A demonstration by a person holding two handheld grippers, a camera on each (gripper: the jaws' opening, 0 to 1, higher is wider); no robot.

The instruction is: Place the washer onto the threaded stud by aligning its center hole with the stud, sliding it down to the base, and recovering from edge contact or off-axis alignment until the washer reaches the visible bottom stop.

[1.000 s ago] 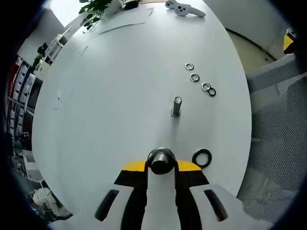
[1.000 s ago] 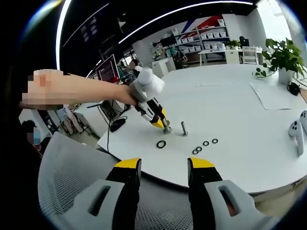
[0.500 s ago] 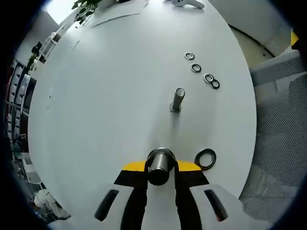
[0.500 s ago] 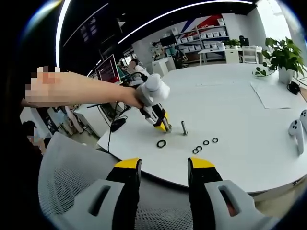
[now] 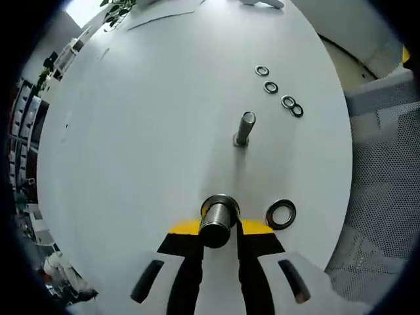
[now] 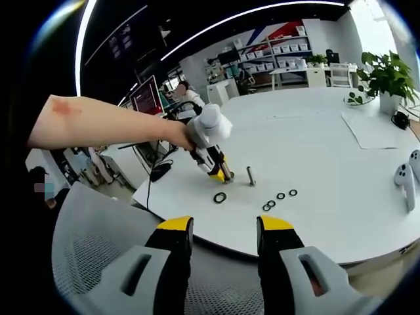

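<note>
In the left gripper view my left gripper (image 5: pixel 218 230) is shut on a short metal cylinder (image 5: pixel 218 216), low over the white table (image 5: pixel 144 131). The threaded stud (image 5: pixel 244 129) stands upright ahead of it, bare. A large dark washer (image 5: pixel 281 214) lies flat just right of the jaws. Several small washers (image 5: pixel 270 86) lie beyond the stud. In the right gripper view my right gripper (image 6: pixel 224 226) is open and holds nothing, off the table's edge. There a person's hand holds the left gripper (image 6: pixel 213 157) next to the stud (image 6: pixel 250 175), with the large washer (image 6: pixel 220 197) in front.
A grey mesh chair (image 6: pixel 98 249) sits under my right gripper and at the table's side (image 5: pixel 387 164). White controllers (image 6: pixel 401 177), a sheet of paper (image 6: pixel 377 131) and a potted plant (image 6: pixel 387 75) lie on the far right of the table. Shelves and desks stand behind.
The left gripper has tilted slightly, so the stud sits higher in its view. Stud and washers have not moved on the table. The right gripper is unchanged.
</note>
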